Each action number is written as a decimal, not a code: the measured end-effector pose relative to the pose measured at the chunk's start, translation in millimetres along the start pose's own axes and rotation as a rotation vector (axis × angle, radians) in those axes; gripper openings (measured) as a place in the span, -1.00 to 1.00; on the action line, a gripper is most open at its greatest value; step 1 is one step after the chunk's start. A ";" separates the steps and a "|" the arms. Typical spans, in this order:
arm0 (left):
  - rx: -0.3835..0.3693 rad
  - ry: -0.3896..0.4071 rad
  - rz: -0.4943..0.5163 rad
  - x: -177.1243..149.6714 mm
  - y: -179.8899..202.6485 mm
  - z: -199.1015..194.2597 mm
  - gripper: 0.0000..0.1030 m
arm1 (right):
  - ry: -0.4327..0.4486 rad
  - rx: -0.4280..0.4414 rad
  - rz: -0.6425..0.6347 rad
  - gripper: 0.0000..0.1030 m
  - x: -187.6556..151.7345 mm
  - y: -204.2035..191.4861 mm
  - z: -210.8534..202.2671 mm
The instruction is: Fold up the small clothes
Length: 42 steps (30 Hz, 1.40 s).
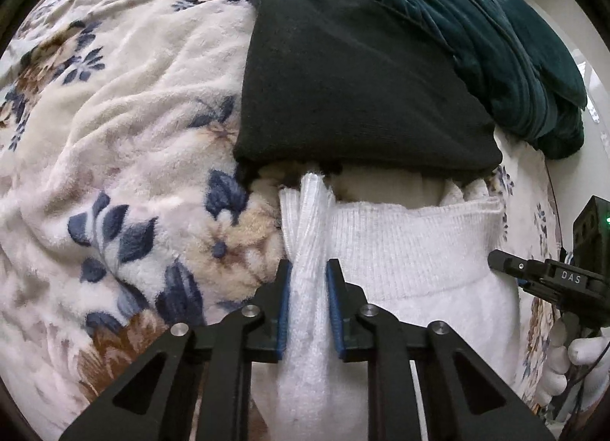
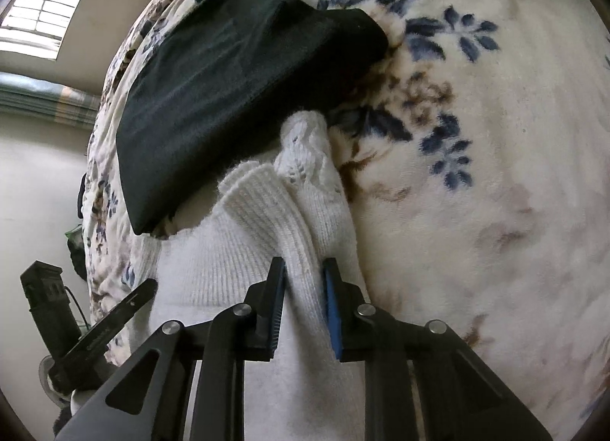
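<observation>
A white knit garment with a ribbed hem lies on a floral fleece blanket. My left gripper is shut on a bunched fold of it at its left edge. My right gripper is shut on a ribbed fold of the same white garment at its right edge. A folded black garment lies just beyond the white one, partly over its far edge, and shows in the right wrist view too. The right gripper's tool shows at the right of the left wrist view.
A dark teal velvet garment is piled behind the black one at the far right. The blanket spreads wide to the right in the right wrist view. A window and a wall lie beyond the bed's edge.
</observation>
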<state>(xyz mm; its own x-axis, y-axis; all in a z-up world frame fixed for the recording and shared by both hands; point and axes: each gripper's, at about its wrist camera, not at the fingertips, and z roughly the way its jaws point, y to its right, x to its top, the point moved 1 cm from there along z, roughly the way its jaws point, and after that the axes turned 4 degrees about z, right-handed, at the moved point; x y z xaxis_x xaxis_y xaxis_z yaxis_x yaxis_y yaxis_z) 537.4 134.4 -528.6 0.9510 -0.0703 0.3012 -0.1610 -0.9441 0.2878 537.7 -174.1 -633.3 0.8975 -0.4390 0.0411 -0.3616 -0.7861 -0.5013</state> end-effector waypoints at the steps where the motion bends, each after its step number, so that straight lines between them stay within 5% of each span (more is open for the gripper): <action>1: 0.000 0.003 0.003 0.1 0.1 -0.3 -0.74 | 0.001 -0.001 0.005 -0.61 0.5 0.2 0.5; 11: -0.005 0.012 -0.030 -0.9 -11.9 1.5 -0.85 | 0.041 -0.035 0.001 -0.78 1.6 3.0 -5.4; 16: -0.054 -0.002 -0.074 -0.8 -18.0 0.1 -0.84 | -0.008 -0.046 0.000 -0.77 5.3 1.0 5.6; 20: -0.205 0.027 -0.188 -7.2 -29.6 -30.5 -0.54 | -0.067 0.041 0.008 -0.42 5.4 5.9 -10.2; 22: -0.274 0.041 -0.259 -22.6 -37.6 -45.6 0.20 | -0.082 0.082 0.003 -0.01 0.4 12.0 -22.3; 23: -0.302 0.053 -0.281 -31.1 -40.4 -50.6 0.34 | -0.095 0.112 0.000 0.28 -5.3 17.5 -30.6; 32: -0.406 -0.048 -0.374 -108.2 -51.9 -19.9 0.34 | -0.292 0.220 0.006 0.52 -65.8 69.0 -10.0; 42: -0.538 -0.064 -0.404 -113.2 -50.1 3.0 0.45 | -0.355 0.398 0.019 0.58 -85.2 65.1 35.1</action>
<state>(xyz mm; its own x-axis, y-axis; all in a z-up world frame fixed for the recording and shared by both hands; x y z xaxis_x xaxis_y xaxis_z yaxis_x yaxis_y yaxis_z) 438.6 188.7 -579.8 0.9752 0.2198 0.0252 0.1171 -0.6097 0.7839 446.5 -172.6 -699.8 0.9470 -0.2229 -0.2311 -0.3163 -0.5233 -0.7912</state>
